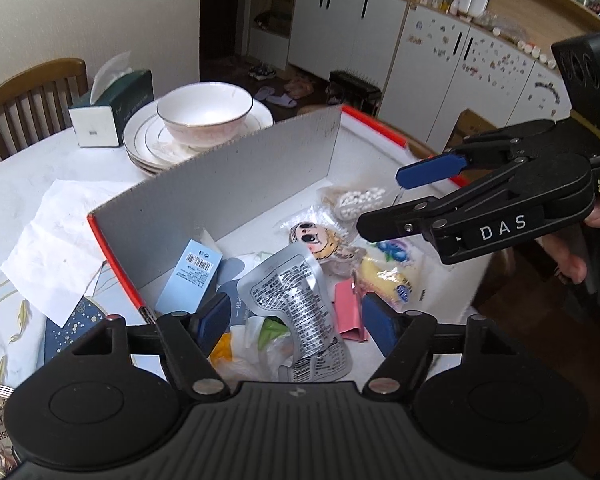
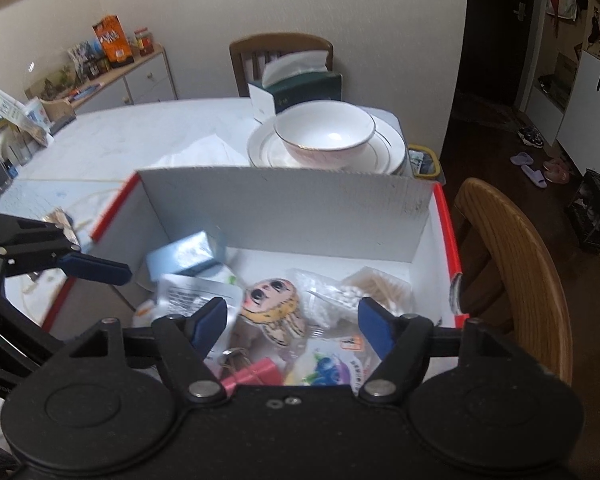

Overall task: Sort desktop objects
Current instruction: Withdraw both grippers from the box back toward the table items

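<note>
Both tools hover over the red-rimmed cardboard box [image 1: 236,184] on the desk [image 1: 16,184], each spread wide and holding nothing. Left tool [image 1: 296,324] sits above a silver pouch [image 1: 296,304] printed with dense black text (too small to read) and a pale blue carton [image 1: 190,276] bearing a barcode label. Right tool [image 2: 292,326] hangs over a cartoon-face packet [image 2: 272,304], a bag of white beads [image 2: 340,296], a pink clip [image 2: 256,374] and a blueberry-printed sachet [image 2: 328,368]. Seen from the left wrist, the right tool's body reads "DAS". Beyond the box: bowl [image 1: 204,110] on stacked plates [image 1: 148,148], green tissue box [image 1: 112,108].
</note>
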The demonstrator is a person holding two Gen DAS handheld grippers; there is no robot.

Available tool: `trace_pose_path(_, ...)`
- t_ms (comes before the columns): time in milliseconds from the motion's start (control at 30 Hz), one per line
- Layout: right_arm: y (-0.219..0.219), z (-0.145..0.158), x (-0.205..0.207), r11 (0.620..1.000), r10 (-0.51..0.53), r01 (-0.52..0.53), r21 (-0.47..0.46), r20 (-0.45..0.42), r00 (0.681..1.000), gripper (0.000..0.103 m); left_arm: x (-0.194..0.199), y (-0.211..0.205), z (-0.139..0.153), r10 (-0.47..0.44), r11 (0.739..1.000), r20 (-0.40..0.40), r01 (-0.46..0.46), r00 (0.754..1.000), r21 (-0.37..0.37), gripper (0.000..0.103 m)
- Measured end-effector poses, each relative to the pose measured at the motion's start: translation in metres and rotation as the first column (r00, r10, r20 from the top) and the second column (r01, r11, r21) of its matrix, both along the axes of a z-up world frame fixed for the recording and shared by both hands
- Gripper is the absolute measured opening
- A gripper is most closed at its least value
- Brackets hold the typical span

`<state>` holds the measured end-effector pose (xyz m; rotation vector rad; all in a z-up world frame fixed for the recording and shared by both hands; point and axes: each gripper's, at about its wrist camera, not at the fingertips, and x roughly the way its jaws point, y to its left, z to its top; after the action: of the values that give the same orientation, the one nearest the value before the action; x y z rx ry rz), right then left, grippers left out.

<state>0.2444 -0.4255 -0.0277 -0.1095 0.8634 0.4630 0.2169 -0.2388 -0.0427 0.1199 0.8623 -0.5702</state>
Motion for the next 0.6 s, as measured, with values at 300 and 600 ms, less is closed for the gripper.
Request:
trace_pose_path(300, 0.011, 0.03, -0.027, 0.998, -0.018, 0.013, 0.061, 0.086, 0.996, 0.078, -0.022, 0.023, 0.027, 0.019, 0.996, 0.094, -0.011, 0.995, -0.085, 0.079)
trace_pose_path(600, 0.032, 0.044, -0.051, 0.994, -0.058, 0.043, 0.099, 0.15, 0.987, 0.081, -0.041, 0.061, 0.046, 0.065, 0.99, 0.158, -0.045, 0.985, -0.13, 0.101)
